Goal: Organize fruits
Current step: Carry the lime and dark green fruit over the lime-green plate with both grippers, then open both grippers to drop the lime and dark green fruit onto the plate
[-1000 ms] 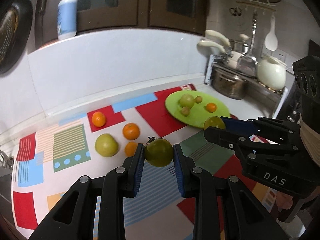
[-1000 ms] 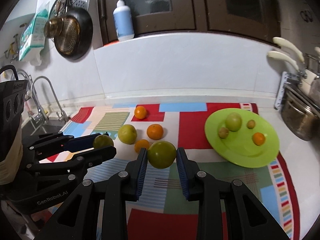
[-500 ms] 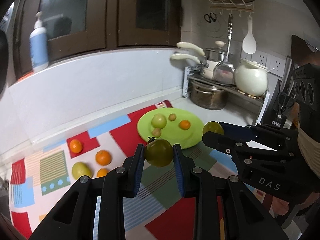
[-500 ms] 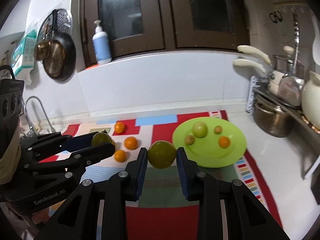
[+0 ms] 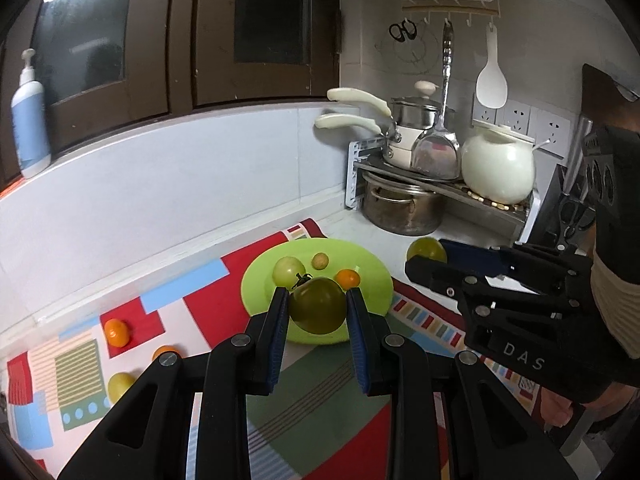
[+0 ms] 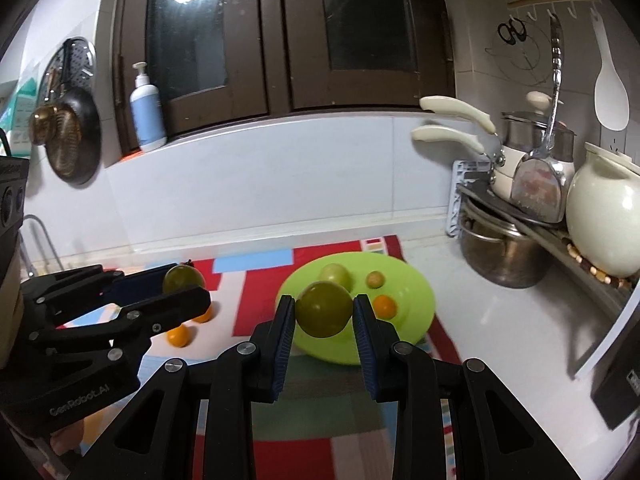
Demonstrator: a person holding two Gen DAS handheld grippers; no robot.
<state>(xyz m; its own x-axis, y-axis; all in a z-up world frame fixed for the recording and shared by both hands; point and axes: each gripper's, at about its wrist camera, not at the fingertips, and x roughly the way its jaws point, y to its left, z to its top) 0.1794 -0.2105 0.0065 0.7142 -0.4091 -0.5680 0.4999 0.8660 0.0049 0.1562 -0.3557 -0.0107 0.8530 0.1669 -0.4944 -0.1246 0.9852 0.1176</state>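
Blue rubber pads line both pairs of jaws, and each pair is closed snugly on a round, dark olive-green fruit. The left gripper (image 5: 318, 312) clamps the stemmed green fruit (image 5: 318, 309) at its widest girth; the right gripper (image 6: 324, 316) clamps its smooth green fruit (image 6: 324, 309) the same way. Neither fruit touches anything but the pads.

Just beyond both sets of fingertips lies the lime-green round plate (image 5: 372, 268), resting on the red, blue and green patchwork mat (image 5: 192, 312). It already carries a pale green fruit (image 5: 288, 271), a small tan fruit (image 5: 320, 261) and a small orange citrus (image 5: 347, 278), grouped toward its far half.

To land these well, I would lower each fruit onto bare plate at the near rim, the left one to the left, the right one to the right, so the grippers stay clear of each other. Ease the jaws apart only once the fruit rests, since round fruit may roll. Loose oranges (image 5: 117, 332) wait at the far left.
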